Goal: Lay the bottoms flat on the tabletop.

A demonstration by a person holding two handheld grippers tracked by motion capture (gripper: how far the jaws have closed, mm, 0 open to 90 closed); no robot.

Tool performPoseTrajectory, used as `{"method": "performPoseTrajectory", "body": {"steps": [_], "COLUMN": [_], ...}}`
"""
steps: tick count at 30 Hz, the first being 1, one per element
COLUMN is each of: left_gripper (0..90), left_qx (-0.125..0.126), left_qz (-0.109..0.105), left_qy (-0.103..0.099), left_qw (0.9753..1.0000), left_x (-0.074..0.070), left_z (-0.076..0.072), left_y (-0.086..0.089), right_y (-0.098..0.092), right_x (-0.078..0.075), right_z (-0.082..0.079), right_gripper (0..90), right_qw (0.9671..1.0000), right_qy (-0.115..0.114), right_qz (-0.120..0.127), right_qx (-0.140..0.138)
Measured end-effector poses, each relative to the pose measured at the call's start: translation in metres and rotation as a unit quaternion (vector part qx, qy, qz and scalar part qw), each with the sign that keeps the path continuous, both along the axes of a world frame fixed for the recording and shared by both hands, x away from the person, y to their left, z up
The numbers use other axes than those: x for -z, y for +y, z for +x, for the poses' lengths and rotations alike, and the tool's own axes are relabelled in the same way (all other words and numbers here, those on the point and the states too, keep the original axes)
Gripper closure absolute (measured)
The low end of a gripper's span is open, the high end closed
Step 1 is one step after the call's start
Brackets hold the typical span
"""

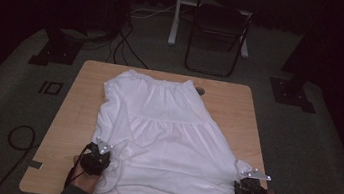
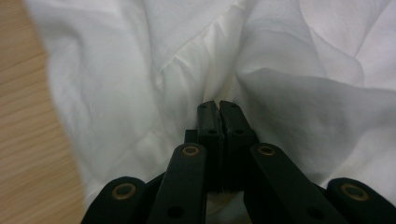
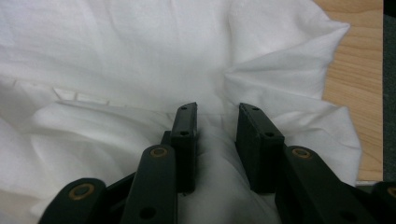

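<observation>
Nearest to me is the near hem of the white tiered cotton skirt (image 1: 165, 136), where both my grippers sit. My left gripper (image 2: 218, 106) has its jaws pressed together on a bunched fold of that hem, near the skirt's left corner. My right gripper (image 3: 215, 116) has its jaws spread, with a ridge of the same cloth lying between them but not yet pinched, near the right corner.

The skirt lies mostly flat on the light wooden tabletop (image 1: 84, 115), its gathered waistband at the far edge and its wide hem towards me, the hem crumpled around both grippers. I judge the work to be at an early stage: one corner is gripped, the other is lined up and waits for a squeeze, and no fold or lift of the cloth has been made so far.

By count: one skirt, one tabletop, two grippers, and two hands of mine behind them. Beyond the tabletop stands one dark folding chair (image 1: 219, 32) on the grey floor.
</observation>
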State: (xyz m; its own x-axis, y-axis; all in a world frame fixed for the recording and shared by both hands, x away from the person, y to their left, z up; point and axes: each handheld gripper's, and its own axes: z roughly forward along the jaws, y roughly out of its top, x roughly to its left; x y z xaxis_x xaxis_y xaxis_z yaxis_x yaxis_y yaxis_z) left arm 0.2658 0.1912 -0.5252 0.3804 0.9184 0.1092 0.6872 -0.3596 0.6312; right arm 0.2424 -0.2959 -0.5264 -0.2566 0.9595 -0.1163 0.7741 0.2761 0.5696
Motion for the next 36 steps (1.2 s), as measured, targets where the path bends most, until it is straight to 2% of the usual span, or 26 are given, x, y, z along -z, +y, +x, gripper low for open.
{"method": "performPoseTrajectory", "body": {"steps": [2, 3, 5, 8, 10, 11, 13, 18, 22, 27, 29, 30, 33, 36], "left_gripper": [88.5, 88.5, 88.5, 88.2, 87.2, 85.4, 80.2, 67.7, 61.9, 56.5, 53.8, 49.4, 39.7, 31.9], "left_qx": [-0.015, -0.015, -0.035, -0.054, -0.061, -0.055, -0.044, -0.043, -0.037, -0.012, -0.003, -0.002, 0.013, 0.013], "left_qz": [0.015, 0.015, 0.031, 0.033, 0.001, -0.026, -0.053, -0.084, -0.103, -0.11, -0.103, -0.098, -0.084, -0.067], "left_qy": [-0.007, -0.007, -0.009, -0.015, -0.015, -0.019, -0.027, -0.048, -0.071, -0.091, -0.095, -0.095, -0.078, -0.053], "left_qw": [0.9998, 0.9998, 0.9989, 0.9979, 0.998, 0.998, 0.9973, 0.9943, 0.9914, 0.9897, 0.9902, 0.9906, 0.9933, 0.9963], "left_x": [-0.001, -0.001, -0.002, -0.003, -0.006, -0.009, -0.012, -0.025, -0.041, -0.057, -0.059, -0.058, -0.05, -0.032], "left_z": [-0.002, -0.002, -0.004, -0.006, -0.007, -0.007, -0.008, -0.008, -0.007, 0.001, 0.007, 0.01, 0.019, 0.025], "left_y": [0.008, 0.008, 0.021, 0.033, 0.039, 0.042, 0.045, 0.05, 0.049, 0.036, 0.025, 0.021, 0.007, -0.004], "right_y": [0.0, 0.0, -0.001, -0.001, -0.002, -0.001, 0.0, 0.0, 0.003, 0.01, 0.013, 0.015, 0.018, 0.016], "right_x": [0.0, 0.0, 0.0, 0.0, 0.0, 0.0, 0.0, -0.003, -0.007, -0.011, -0.012, -0.012, -0.007, 0.0], "right_z": [0.0, 0.0, 0.0, 0.001, 0.002, 0.003, 0.003, 0.003, 0.003, 0.004, 0.006, 0.008, 0.015, 0.022], "right_gripper": [68.2, 68.2, 68.3, 68.0, 67.7, 67.4, 66.3, 62.4, 60.0, 57.4, 56.5, 55.5, 53.4, 50.1], "right_qw": [1.0, 1.0, 1.0, 1.0, 1.0, 1.0, 1.0, 0.9997, 0.9985, 0.9968, 0.9962, 0.996, 0.9966, 0.9977], "right_qy": [0.0, 0.0, 0.0, 0.0, -0.001, -0.001, -0.004, -0.016, -0.036, -0.055, -0.061, -0.061, -0.055, -0.031], "right_qz": [0.002, 0.002, 0.002, 0.002, 0.002, 0.001, 0.0, 0.014, 0.027, 0.03, 0.029, 0.025, -0.003, -0.003], "right_qx": [0.001, 0.001, 0.002, 0.003, 0.004, 0.004, -0.003, -0.012, -0.03, -0.048, -0.056, -0.061, -0.062, -0.06]}}
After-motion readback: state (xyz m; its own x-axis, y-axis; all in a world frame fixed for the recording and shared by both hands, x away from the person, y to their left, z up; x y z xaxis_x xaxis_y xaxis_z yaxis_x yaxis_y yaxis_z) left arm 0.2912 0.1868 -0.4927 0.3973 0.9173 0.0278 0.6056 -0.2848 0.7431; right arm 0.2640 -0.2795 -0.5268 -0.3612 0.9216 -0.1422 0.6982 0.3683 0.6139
